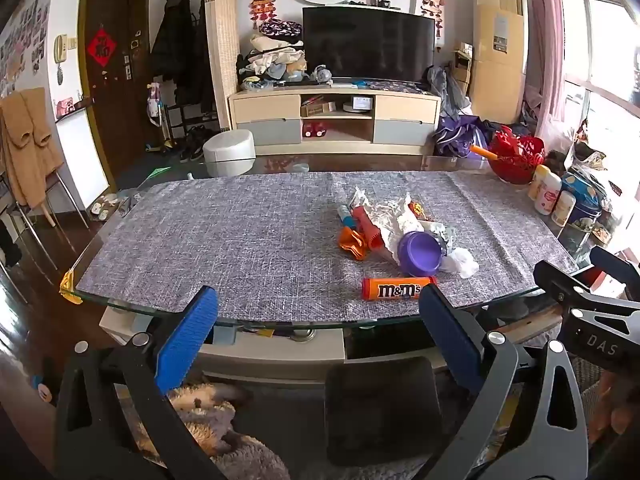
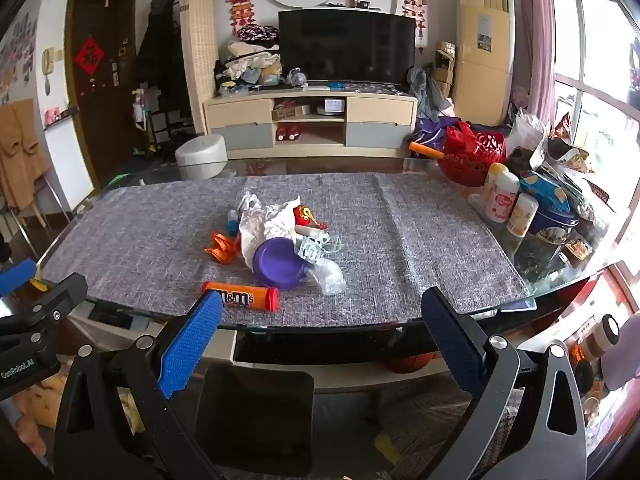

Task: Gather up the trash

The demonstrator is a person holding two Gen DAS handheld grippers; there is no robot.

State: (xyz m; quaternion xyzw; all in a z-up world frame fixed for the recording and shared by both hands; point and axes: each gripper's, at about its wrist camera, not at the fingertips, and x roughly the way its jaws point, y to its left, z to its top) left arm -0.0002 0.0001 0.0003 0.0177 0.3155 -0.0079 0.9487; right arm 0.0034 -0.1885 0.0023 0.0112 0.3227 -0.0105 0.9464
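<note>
A heap of trash lies on the grey cloth of a glass table (image 1: 120, 304): an orange m&m's tube (image 1: 398, 289) (image 2: 244, 296) nearest me, a purple bowl (image 1: 420, 253) (image 2: 280, 262), crumpled white paper (image 1: 400, 220) (image 2: 272, 220), a clear plastic wrapper (image 1: 460, 262) (image 2: 328, 276), an orange wrapper (image 1: 352, 242) (image 2: 222, 248) and a red packet (image 2: 306, 216). My left gripper (image 1: 320, 300) is open in front of the table's near edge, with nothing between its blue pads. My right gripper (image 2: 324, 304) is open too, short of the table edge and holding nothing.
At the table's right end stand a red basket (image 2: 472, 156), white bottles (image 2: 500, 196), a blue tin (image 2: 556, 220) and snack bags. Beyond the table are a TV cabinet (image 2: 312, 124) and a white stool (image 2: 202, 156). A dark chair back (image 2: 256, 412) sits below the grippers.
</note>
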